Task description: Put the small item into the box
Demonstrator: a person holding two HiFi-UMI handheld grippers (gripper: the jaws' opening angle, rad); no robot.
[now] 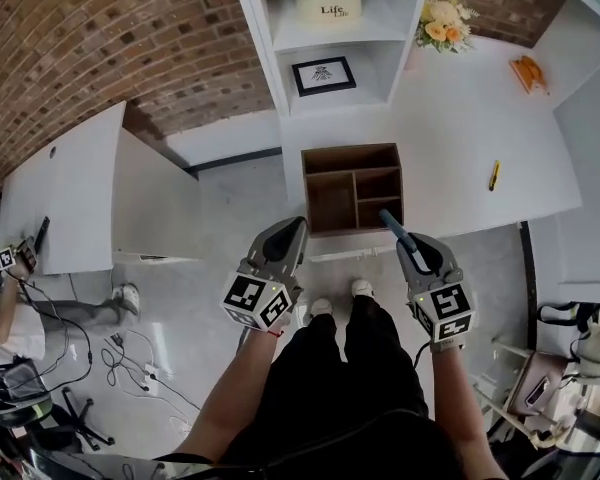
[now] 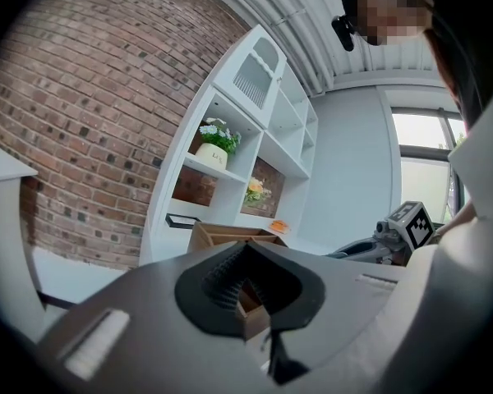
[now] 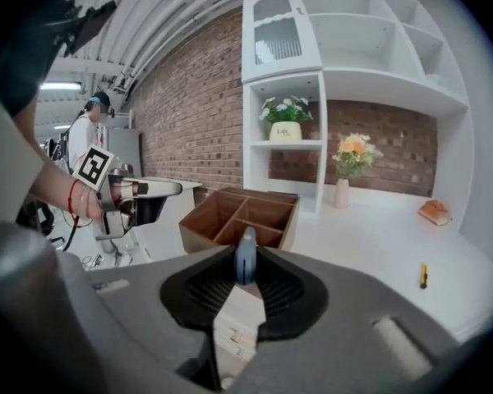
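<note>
- While the person is standing at the white surface [image 1: 460, 138], the right gripper [image 1: 412, 253] is pinching the small item [image 1: 393, 224] between its jaws. The item is a thin blue-grey stick.
- The stick is poking out past the tips of those jaws and pointing toward the box [image 1: 352, 150].
- The box is sitting on the surface just ahead of both pairs of jaws. Its open top is showing brown compartments inside.
- The small item is not in the box yet. It is hanging in the air near the box's front edge.
- The left gripper [image 1: 298, 230] is holding its jaws pressed together, with nothing between them.
- A little yellow thing [image 1: 493, 175] is lying on the surface, well off to the right of the right jaws.
</note>
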